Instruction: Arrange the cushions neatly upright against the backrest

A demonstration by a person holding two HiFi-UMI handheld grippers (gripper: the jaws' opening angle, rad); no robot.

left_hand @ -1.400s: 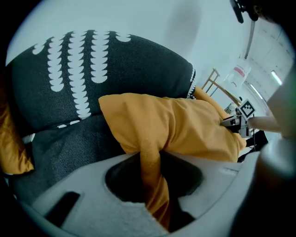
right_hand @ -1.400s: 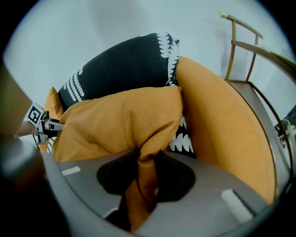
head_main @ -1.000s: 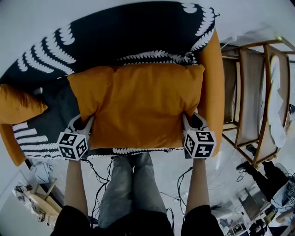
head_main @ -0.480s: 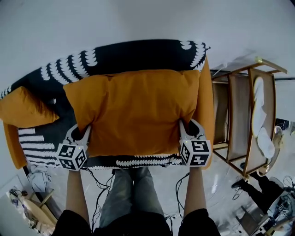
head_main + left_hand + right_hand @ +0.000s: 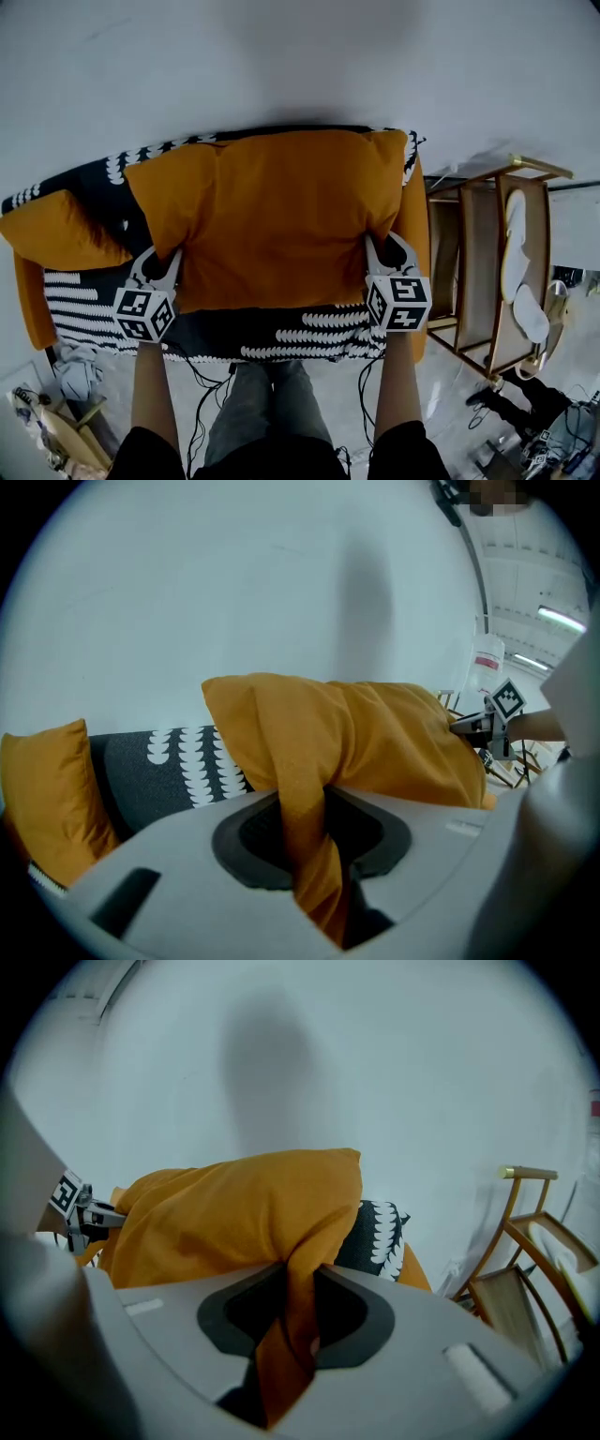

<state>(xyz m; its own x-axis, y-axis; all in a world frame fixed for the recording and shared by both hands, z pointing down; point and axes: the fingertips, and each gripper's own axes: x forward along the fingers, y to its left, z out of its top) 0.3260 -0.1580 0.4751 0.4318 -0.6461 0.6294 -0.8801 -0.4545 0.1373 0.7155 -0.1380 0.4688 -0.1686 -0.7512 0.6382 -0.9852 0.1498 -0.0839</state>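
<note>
The left gripper and right gripper each pinch a fold of fabric at opposite side edges of the large orange cushion, held upright before the sofa's patterned backrest. The step probably goes best with both hands level, the bottom edge seated squarely, then the top leaned back before letting go

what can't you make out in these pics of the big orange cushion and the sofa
- Head view: the large cushion covers the backrest behind it; whether they touch cannot be told.
- Left gripper view: the left gripper hides the cushion's lower edge and the seat.
- Right gripper view: the small cushion is hidden behind the large one.
- Head view: floor clutter at lower left is too small to identify.
</note>
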